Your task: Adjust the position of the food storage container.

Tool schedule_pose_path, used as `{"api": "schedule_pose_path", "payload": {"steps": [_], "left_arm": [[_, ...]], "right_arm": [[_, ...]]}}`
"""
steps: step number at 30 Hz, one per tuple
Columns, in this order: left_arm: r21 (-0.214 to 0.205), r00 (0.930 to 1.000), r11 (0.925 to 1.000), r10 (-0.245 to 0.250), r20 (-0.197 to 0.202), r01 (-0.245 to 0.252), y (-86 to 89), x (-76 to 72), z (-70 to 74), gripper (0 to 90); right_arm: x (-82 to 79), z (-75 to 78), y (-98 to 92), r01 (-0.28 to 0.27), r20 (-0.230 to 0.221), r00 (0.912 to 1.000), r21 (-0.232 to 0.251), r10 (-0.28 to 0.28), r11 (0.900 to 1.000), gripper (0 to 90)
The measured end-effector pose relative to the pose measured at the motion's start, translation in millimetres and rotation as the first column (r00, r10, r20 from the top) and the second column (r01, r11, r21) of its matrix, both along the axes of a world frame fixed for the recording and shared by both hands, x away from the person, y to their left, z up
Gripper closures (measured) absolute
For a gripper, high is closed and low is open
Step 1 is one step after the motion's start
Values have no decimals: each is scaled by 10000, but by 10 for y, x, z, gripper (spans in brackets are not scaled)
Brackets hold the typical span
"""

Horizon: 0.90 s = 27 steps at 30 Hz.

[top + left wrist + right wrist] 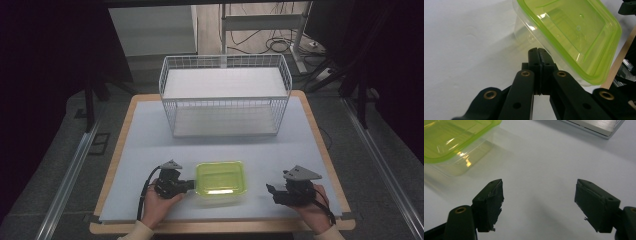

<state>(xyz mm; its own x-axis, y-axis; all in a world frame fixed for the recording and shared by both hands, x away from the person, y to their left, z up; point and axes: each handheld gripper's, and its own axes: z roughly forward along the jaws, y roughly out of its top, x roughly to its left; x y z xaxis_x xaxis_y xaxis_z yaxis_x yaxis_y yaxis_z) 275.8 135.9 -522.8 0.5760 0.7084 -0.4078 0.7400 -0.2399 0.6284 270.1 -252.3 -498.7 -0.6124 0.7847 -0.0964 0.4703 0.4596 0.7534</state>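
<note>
The lidded green box (220,178) sits near the front edge of the table (150,150), long side across, with the left gripper (189,185) pressed shut and empty at its left end, nearer than the wide-open, empty right gripper (270,190).

Green-lidded container (220,178) between left tool (189,185) and right tool (270,190), wire basket (225,95) behind
</note>
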Motion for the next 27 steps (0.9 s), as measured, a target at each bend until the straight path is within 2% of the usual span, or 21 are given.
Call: {"api": "schedule_pose_path", "payload": {"steps": [8,12,17,24,25,27], "left_arm": [[-62,10000,10000,30,-19,-30,-39,60,-3,900],[46,9997,9997,220,-42,-220,34,52,-19,900],[-290,9975,9971,702,119,-699,271,0,51,900],[-797,9942,9927,949,503,-907,477,-138,155,892],[-1053,9933,9895,1043,506,-986,521,-164,177,882],[-1163,9928,9881,1074,525,-1007,540,-170,187,874]], "right_arm": [[-1,-1,0,-23,-5,10000,-5,23,10000,234],[2,1,-8,53,3,10000,125,-53,9999,232],[3,35,-31,60,32,10000,636,-62,9980,232],[16,40,-25,-80,-227,9997,1033,104,9946,246],[23,45,-38,-90,-356,9993,1332,138,9910,248],[27,47,-44,-102,-383,9991,1441,158,9895,249]]}}
